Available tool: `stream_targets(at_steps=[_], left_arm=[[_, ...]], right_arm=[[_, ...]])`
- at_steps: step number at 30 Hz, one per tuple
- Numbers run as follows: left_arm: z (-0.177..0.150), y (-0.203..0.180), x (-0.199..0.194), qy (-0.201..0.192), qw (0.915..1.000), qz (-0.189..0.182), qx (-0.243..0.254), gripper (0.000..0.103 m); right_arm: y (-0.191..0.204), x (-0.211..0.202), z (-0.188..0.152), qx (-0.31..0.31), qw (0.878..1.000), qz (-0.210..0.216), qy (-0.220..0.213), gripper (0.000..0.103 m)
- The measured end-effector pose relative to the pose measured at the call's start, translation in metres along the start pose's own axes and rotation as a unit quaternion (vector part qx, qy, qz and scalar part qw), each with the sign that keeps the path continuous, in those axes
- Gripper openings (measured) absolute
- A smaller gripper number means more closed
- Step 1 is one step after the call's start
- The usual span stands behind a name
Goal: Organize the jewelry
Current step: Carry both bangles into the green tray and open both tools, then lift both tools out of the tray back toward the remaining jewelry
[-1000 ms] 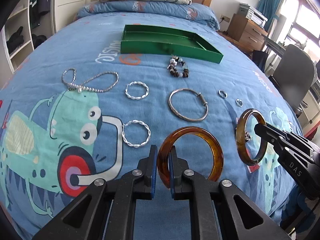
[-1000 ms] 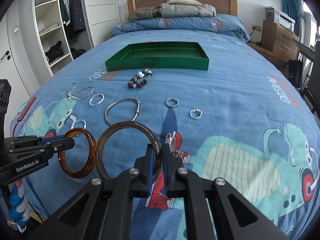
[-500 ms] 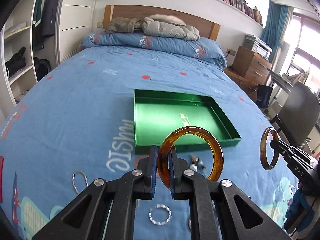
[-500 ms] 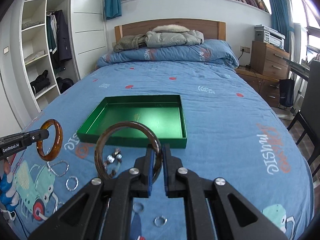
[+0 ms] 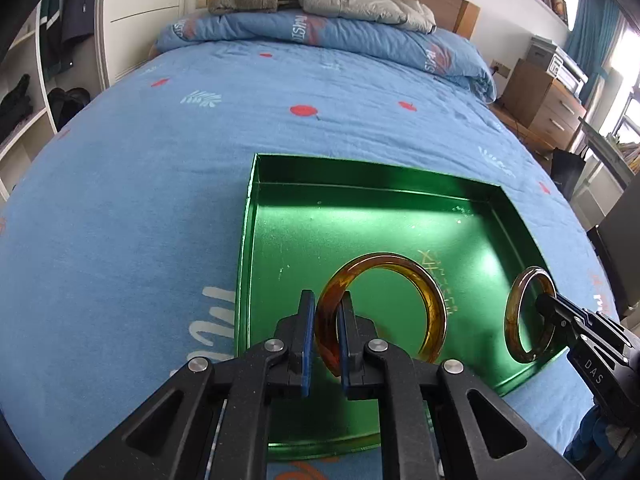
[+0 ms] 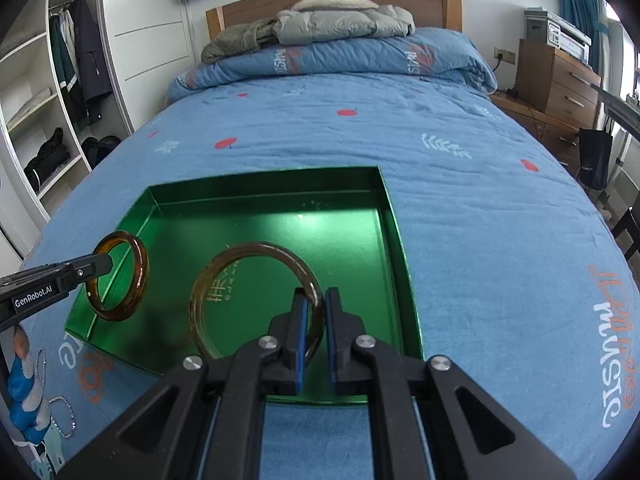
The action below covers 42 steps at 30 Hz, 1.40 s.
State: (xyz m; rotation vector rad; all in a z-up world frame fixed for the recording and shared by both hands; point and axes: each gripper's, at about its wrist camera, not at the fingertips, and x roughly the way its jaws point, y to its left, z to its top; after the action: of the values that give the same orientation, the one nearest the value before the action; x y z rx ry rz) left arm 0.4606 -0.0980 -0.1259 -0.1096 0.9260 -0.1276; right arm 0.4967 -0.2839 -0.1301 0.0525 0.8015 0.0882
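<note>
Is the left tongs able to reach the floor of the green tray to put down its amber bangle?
Probably yes. The left tongs hold the amber bangle above the green tray, whose floor below looks bare; the right tongs hold their own bangle apart.

"genrobot.ai" on the left claw, "das" on the right claw, "music" on the bedspread.

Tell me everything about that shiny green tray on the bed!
The shallow green metallic tray is rectangular, with low upright walls and a glossy floor that reflects light. Faint gold characters are printed on the floor. It lies flat on the blue patterned bedspread. Nothing can be seen lying inside it. Two amber bangles hang above it, each held in a gripper; neither is seen to touch the tray.
</note>
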Motion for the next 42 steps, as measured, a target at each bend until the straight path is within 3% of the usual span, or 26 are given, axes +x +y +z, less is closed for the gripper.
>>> stream_targets(at_steps=[6, 17, 18, 22, 26, 32, 36, 42], left_arm=[[0.001, 0.008, 0.023, 0.012, 0.9998, 0.013, 0.008, 0.011], [0.002, 0.010, 0.022, 0.012, 0.9990, -0.002, 0.044, 0.012], [0.003, 0.011, 0.021, 0.012, 0.9990, -0.011, 0.041, 0.015], [0.011, 0.014, -0.001, -0.008, 0.9988, -0.036, 0.032, 0.049], [0.019, 0.015, -0.048, -0.043, 0.9977, -0.038, 0.036, 0.055], [0.014, 0.031, -0.150, -0.111, 0.9932, -0.023, 0.026, 0.056], [0.002, 0.050, -0.218, -0.142, 0.9897, 0.002, 0.016, 0.056], [-0.039, 0.077, -0.292, -0.174, 0.9843, 0.023, -0.014, 0.069]], right_arm=[[-0.006, 0.036, -0.008, -0.012, 0.999, -0.025, 0.046, 0.007], [0.000, 0.035, -0.006, -0.014, 0.996, -0.069, 0.057, 0.011], [0.001, 0.034, -0.006, -0.013, 0.995, -0.077, 0.059, 0.015], [0.005, 0.023, -0.001, -0.010, 0.994, -0.087, 0.063, 0.026], [0.013, -0.016, 0.012, -0.016, 0.996, -0.085, 0.036, 0.035], [0.020, -0.112, 0.013, -0.009, 0.998, -0.052, -0.019, 0.040], [0.025, -0.189, -0.003, -0.025, 0.997, -0.042, -0.060, 0.042], [0.030, -0.290, -0.047, -0.044, 0.993, -0.029, -0.108, 0.050]])
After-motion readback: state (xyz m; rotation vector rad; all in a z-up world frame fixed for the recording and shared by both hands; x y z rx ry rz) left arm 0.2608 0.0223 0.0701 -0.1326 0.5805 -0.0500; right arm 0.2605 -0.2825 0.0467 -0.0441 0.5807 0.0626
